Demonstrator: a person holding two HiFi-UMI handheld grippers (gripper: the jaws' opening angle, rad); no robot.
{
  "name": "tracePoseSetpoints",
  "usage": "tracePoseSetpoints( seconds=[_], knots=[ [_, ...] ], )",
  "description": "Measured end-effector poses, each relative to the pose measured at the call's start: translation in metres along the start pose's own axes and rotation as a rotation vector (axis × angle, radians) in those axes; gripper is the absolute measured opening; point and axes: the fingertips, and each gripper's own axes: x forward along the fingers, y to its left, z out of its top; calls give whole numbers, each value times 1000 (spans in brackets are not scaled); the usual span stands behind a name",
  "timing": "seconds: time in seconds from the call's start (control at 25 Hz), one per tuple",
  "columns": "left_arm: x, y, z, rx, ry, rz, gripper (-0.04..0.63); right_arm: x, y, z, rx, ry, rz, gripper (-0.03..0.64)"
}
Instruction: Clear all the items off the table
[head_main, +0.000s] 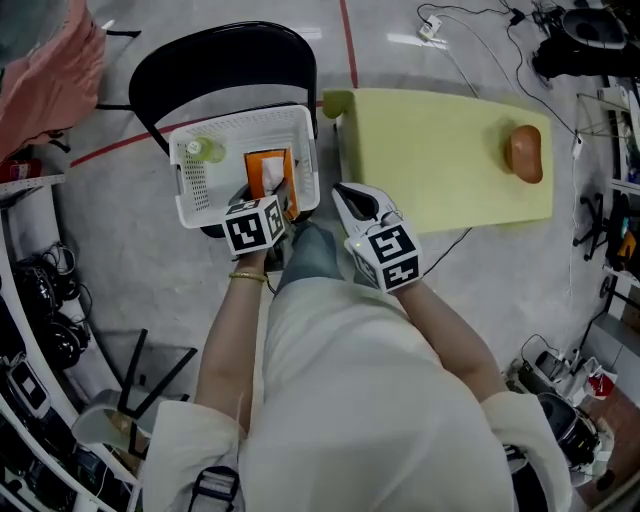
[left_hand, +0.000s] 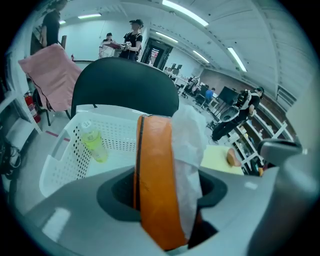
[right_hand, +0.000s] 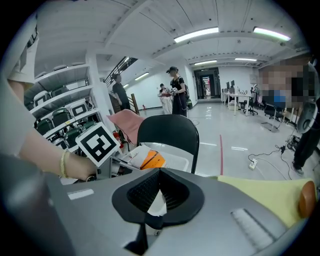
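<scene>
Orange pack (left_hand: 155, 175): my left tool (head_main: 270, 195) squeezes it, just over the white basket (head_main: 190, 205).
Done: green bottle (head_main: 205, 150) lies in the basket.
Left: one brown lump (head_main: 525, 153) on the yellow surface (head_main: 430, 160).
Right tool (right_hand: 158, 195): pinched narrow, a white bit in the gap.
Room: basket sits on a black chair (head_main: 220, 65).

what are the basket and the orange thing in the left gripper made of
Basket: white moulded plastic, matte; rows of holes in stiff walls. Orange case: probably faux leather or coated plastic, smooth, faint sheen, dark seam. White sheet poking out: likely soft tissue paper.
</scene>
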Motion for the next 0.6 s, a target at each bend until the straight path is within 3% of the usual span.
tracePoseSetpoints(
  seconds=[0.6],
  knots=[
    [77, 21, 15, 30, 65, -13, 268, 33, -12, -11, 87, 55, -33, -6]
  ],
)
